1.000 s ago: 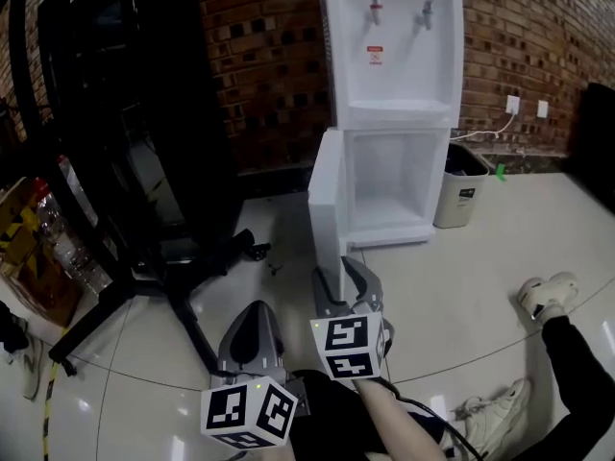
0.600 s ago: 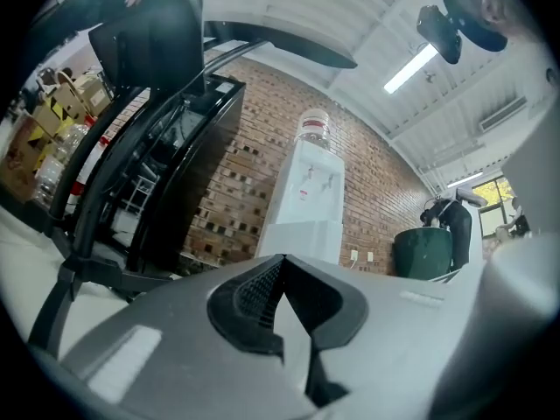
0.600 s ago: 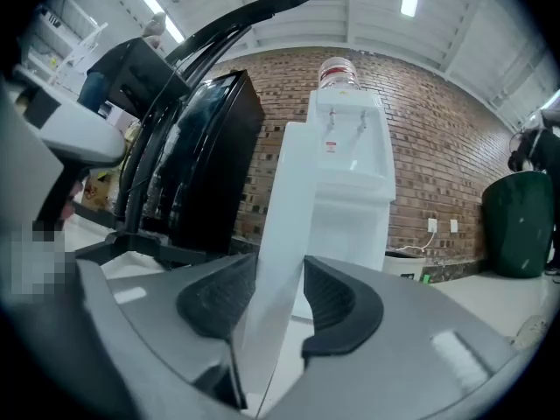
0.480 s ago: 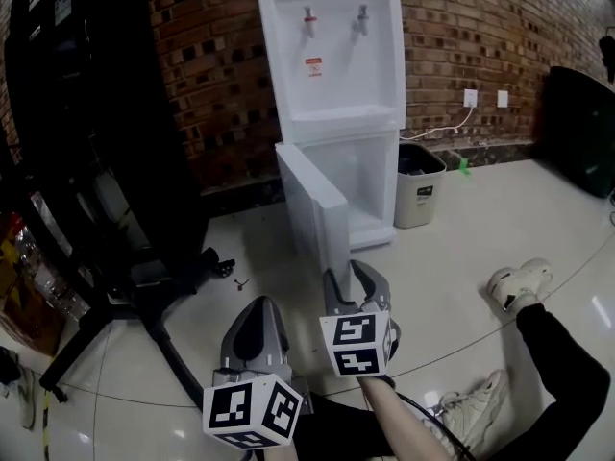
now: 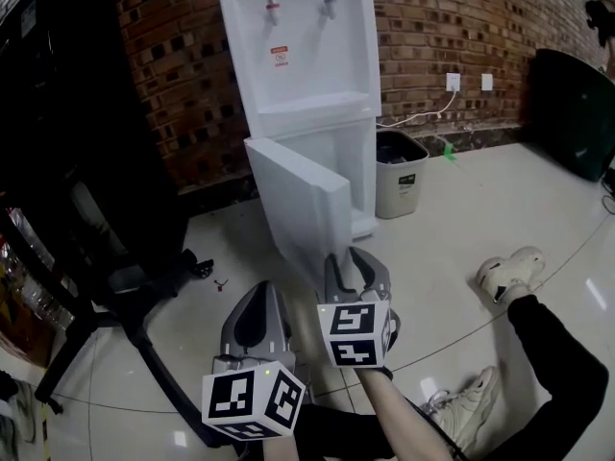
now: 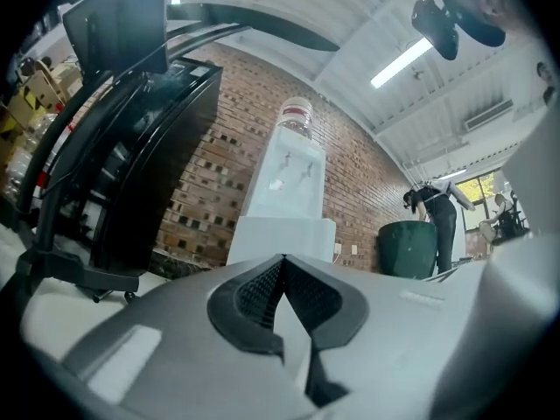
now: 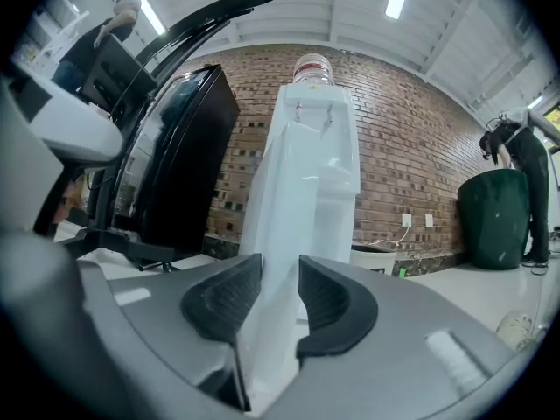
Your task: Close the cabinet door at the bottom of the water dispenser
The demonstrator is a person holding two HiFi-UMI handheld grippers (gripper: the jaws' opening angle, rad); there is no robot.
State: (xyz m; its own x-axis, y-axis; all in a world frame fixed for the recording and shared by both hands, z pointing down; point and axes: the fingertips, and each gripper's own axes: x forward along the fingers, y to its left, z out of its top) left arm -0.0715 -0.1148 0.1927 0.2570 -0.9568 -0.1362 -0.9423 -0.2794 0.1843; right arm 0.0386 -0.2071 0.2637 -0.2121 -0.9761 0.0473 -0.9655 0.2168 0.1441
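**Change of state.** Over the last second my right gripper (image 5: 344, 257) has narrowed its jaws, and they are closing now. Both grippers and my head have travelled across the floor. The water dispenser (image 5: 307, 56) has therefore shifted from right of centre to left of centre in the head view and appears larger. The cabinet door (image 5: 293, 195) has not swung: it stands wide open as before, with its free edge toward me.

**Meaning for the task.** In my judgement the approach is finished and the grasp on the door's free edge is being made. The closing swing has not started.

**Gripper states.**
- Right gripper: jaws part-way apart and closing, with no firm clamp visible.
- Left gripper (image 5: 258, 296): clenched, pads meeting at the tips, holding nothing. It hangs beside the right one, clear of the door.

**Location of the task's thing.** The dispenser stands on the floor against the brick wall (image 5: 173, 75), with a waste bin (image 5: 396, 171) just beside its right side. The door projects from its base toward me.

**View comparison.**
- The head view shows the right jaw tips just below the door's lower corner. It does not show contact.
- The right gripper view shows the white door edge (image 7: 280, 261) lined up in the gap between the pads. I cannot tell whether the pads touch it.
- The gripper views alone show the bottle (image 7: 313, 66) on top of the dispenser.
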